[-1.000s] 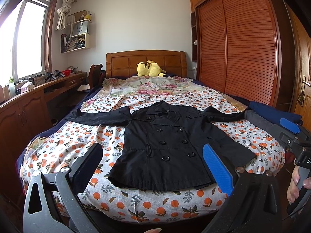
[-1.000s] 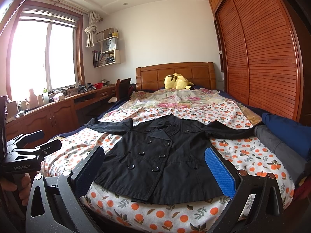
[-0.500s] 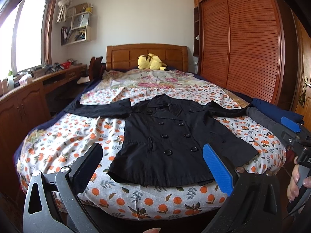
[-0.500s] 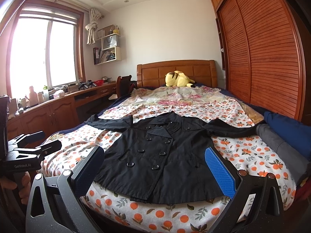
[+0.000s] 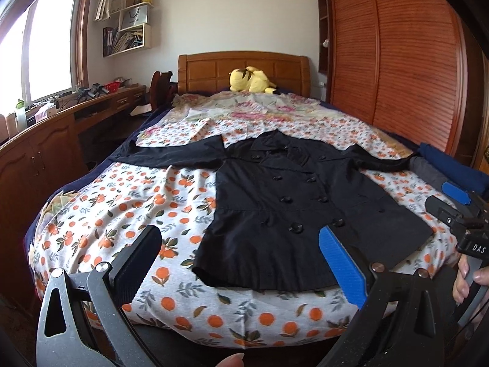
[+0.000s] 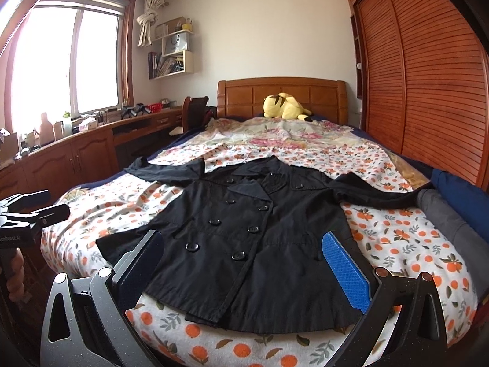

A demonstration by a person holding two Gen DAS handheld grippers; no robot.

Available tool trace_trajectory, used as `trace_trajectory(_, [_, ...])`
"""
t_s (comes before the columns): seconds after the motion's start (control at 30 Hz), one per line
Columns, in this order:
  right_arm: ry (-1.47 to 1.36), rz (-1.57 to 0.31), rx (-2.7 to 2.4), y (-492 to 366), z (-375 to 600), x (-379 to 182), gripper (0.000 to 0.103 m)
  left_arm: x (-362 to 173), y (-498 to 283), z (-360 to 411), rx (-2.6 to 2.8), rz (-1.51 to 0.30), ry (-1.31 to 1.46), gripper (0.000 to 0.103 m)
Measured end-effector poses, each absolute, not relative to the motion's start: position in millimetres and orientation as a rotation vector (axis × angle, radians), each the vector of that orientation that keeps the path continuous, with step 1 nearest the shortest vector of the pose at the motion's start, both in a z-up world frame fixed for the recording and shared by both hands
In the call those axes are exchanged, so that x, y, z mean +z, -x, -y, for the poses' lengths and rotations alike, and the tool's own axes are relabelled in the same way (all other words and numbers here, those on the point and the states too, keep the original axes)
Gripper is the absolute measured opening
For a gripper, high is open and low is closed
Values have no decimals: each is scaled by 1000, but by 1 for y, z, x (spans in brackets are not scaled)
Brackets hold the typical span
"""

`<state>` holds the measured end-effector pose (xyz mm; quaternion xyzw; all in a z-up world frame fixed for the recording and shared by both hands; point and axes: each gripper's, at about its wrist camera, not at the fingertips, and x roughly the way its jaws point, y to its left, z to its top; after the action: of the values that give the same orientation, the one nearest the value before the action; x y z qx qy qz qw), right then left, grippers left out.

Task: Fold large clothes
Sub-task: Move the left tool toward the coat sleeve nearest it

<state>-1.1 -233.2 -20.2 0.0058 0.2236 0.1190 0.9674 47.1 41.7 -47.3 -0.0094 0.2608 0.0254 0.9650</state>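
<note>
Matt black cloth coat [image 6: 244, 244] lies on printed cotton-like bedsheet [image 6: 397, 238].

Black coat [image 6: 244, 238]: lower hem corners masked by the right gripper [image 6: 241, 270] fingers. Right sleeve end hidden against the folded grey and blue bedding [image 6: 452, 211]. Desk clutter [image 6: 52, 128] washed out by window glare, unidentifiable. Shelf contents [image 5: 128, 35] too small to read.

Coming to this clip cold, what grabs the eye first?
A black double-breasted coat lies spread flat, sleeves out, across the orange-print bedspread. A yellow plush toy sits by the wooden headboard. Both open tongs, left and right, hover at the bed's foot.
</note>
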Motion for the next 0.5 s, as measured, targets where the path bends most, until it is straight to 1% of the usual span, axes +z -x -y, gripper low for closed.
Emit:
trace_trajectory(0.33, [13,-529,253,-46,234,-48,103,-92,-92,-58,70,-608,23,103])
trace_trajectory(0.5, [41,-527,257,-69,231,-47,103,-94,-116,-61,24,-636,13,103])
